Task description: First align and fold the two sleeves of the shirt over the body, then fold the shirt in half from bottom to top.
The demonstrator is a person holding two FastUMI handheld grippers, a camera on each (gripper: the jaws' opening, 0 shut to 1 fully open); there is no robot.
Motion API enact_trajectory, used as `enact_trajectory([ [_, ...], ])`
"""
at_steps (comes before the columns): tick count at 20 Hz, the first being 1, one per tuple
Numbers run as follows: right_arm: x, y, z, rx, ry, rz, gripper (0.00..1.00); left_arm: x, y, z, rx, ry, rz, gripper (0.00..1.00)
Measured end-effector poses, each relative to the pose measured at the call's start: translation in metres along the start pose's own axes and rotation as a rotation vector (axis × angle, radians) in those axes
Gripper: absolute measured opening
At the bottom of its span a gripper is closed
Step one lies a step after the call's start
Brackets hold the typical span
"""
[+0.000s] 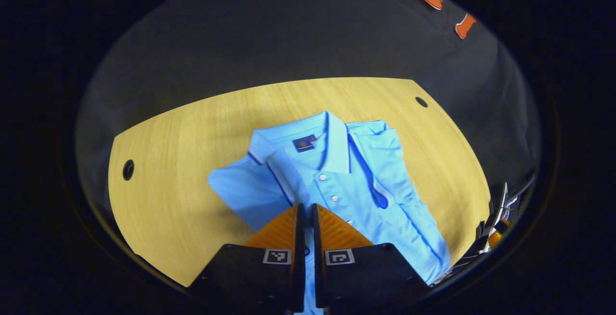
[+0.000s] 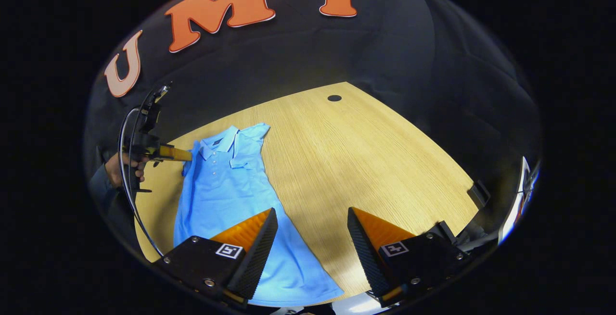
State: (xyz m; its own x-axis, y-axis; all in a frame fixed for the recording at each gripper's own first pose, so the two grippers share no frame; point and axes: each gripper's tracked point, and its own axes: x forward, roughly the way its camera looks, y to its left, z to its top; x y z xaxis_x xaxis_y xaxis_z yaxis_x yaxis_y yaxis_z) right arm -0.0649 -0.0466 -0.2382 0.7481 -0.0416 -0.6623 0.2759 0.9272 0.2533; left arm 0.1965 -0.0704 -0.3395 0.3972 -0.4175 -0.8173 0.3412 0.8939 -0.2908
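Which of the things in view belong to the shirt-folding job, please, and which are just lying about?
For the job:
- blue polo shirt
- left gripper, fingers together
- right gripper, fingers apart

Just there:
- wooden table
- holes in the tabletop

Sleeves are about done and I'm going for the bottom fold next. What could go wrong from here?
The left gripper looks shut on the shirt; pulling away could drag the folded sleeve open. The right gripper hangs open above the hem near the table edge; a poor pinch could slide it off.
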Motion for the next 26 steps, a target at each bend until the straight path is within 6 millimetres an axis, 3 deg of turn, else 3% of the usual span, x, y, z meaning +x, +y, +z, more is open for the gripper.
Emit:
enact_trajectory([
  [1, 0.0, 0.0, 0.0, -0.003, 0.001, 0.01, 0.89, -0.004, -0.011, 0.0, -0.005, -0.002, -0.039, 0.13],
  [2, -0.001, 0.0, 0.0, -0.008, 0.0, 0.02, 0.89, -0.009, -0.02, -0.004, -0.009, 0.001, -0.063, 0.28],
  [4, -0.002, 0.0, -0.001, -0.027, 0.001, 0.045, 0.89, -0.023, -0.03, -0.009, -0.009, -0.028, -0.072, 0.41],
  [7, -0.005, 0.001, -0.012, -0.057, 0.029, 0.1, 0.9, -0.053, -0.033, -0.035, 0.002, -0.041, -0.033, 0.93],
  [12, -0.009, -0.001, -0.045, -0.117, 0.105, 0.177, 0.98, -0.104, -0.037, -0.107, -0.018, -0.055, 0.047, 0.99],
  [19, -0.016, 0.002, -0.089, -0.221, 0.179, 0.248, 0.99, -0.149, -0.041, -0.219, -0.082, -0.025, 0.139, 0.99],
  [23, -0.02, -0.001, -0.114, -0.273, 0.21, 0.258, 0.99, -0.168, -0.042, -0.283, -0.099, -0.011, 0.178, 0.99],
  [26, -0.024, 0.0, -0.14, -0.314, 0.248, 0.269, 0.99, -0.171, -0.04, -0.327, -0.115, 0.024, 0.216, 0.99],
])
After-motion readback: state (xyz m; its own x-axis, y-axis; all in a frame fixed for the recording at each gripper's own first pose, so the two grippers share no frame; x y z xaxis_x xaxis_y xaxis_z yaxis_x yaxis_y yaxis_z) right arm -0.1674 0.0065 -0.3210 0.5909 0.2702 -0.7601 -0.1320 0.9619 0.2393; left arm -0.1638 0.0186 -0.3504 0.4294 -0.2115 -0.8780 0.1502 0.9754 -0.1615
